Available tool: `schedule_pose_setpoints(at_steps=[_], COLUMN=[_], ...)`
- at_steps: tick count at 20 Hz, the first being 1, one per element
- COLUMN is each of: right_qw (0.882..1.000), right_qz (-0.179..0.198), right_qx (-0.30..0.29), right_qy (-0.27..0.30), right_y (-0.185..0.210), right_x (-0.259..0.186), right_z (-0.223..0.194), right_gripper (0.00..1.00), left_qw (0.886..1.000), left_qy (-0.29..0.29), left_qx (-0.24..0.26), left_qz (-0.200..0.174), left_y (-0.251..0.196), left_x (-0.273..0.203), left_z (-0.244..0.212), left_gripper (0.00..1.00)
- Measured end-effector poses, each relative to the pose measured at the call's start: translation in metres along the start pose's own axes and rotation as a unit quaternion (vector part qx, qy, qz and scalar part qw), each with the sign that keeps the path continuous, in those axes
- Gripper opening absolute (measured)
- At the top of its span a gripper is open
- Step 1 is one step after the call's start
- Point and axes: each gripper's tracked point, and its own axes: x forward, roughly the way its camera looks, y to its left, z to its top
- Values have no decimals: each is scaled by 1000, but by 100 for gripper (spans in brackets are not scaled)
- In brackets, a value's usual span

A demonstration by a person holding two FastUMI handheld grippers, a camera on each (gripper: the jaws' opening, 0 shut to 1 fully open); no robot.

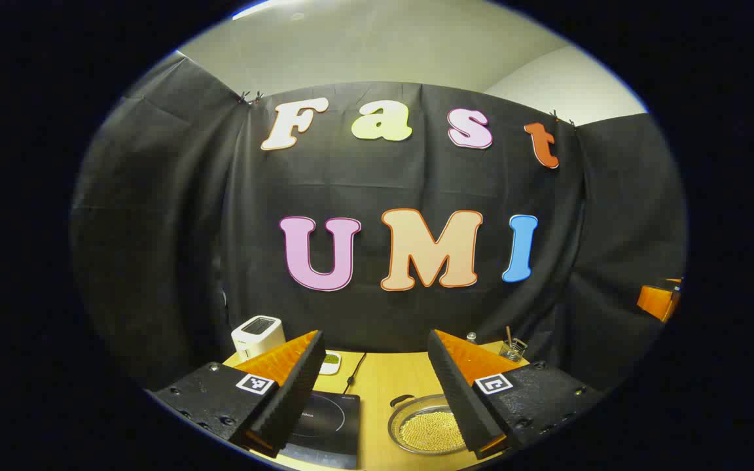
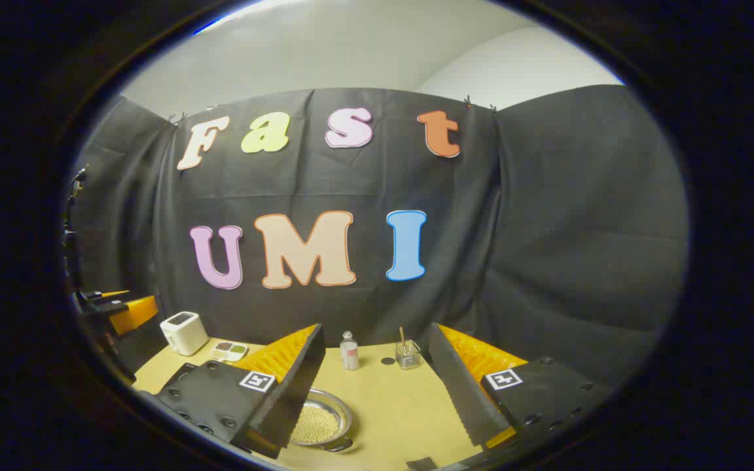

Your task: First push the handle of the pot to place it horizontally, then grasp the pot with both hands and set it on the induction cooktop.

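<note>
1. Nearest the lens in the left gripper view, the left gripper (image 1: pixel 374 386) stands wide apart, holding nothing, above the table (image 1: pixel 377 379).
2. Between its fingers, low and right of centre, sits the pot (image 1: pixel 424 428), filled with small pale beads; its dark handle (image 1: pixel 401 399) sticks out at the rim's upper left.
3. Just left of the pot, with a strip of bare wood between, lies the induction cooktop (image 1: pixel 324 422).
4. Low in the right gripper view, the right gripper (image 2: pixel 377 383) is also spread wide and empty; the pot (image 2: pixel 320 424) lies at bottom left, partly behind the left finger, a handle (image 2: pixel 338 446) at its lower edge.
5. Open tabletop runs right of the pot; a bottle (image 2: pixel 349 351) and a glass jar (image 2: pixel 408 355) stand at the back edge.
</note>
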Motion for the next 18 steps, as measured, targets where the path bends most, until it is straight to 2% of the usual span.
schedule_pose_setpoints(at_steps=[1, 3, 4, 5, 12, 18], right_qw=[1000, 1000, 1000, 1000, 999, 999], right_qz=[-4, -11, -14, -17, -37, -44], right_qx=[-2, -6, -7, -8, -2, -5], right_qy=[2, 3, 3, 3, 7, 5], right_y=[-3, -7, -9, -10, -20, -12], right_x=[0, -2, -3, -3, -4, -6], right_z=[-1, -3, -4, -3, -7, -6], right_gripper=[96, 96, 96, 96, 96, 96], left_qw=[1000, 1000, 1000, 1000, 1000, 1000], left_qy=[2, 11, 13, 14, 10, 21], left_qx=[-1, -2, -3, -1, 15, 16], left_qz=[1, 2, 2, 3, -4, -10], left_y=[0, 1, 2, 3, 3, 10], left_x=[2, 3, 3, 4, 6, 7], left_z=[-2, -8, -9, -10, -8, -18], left_gripper=[92, 92, 96, 92, 92, 92])
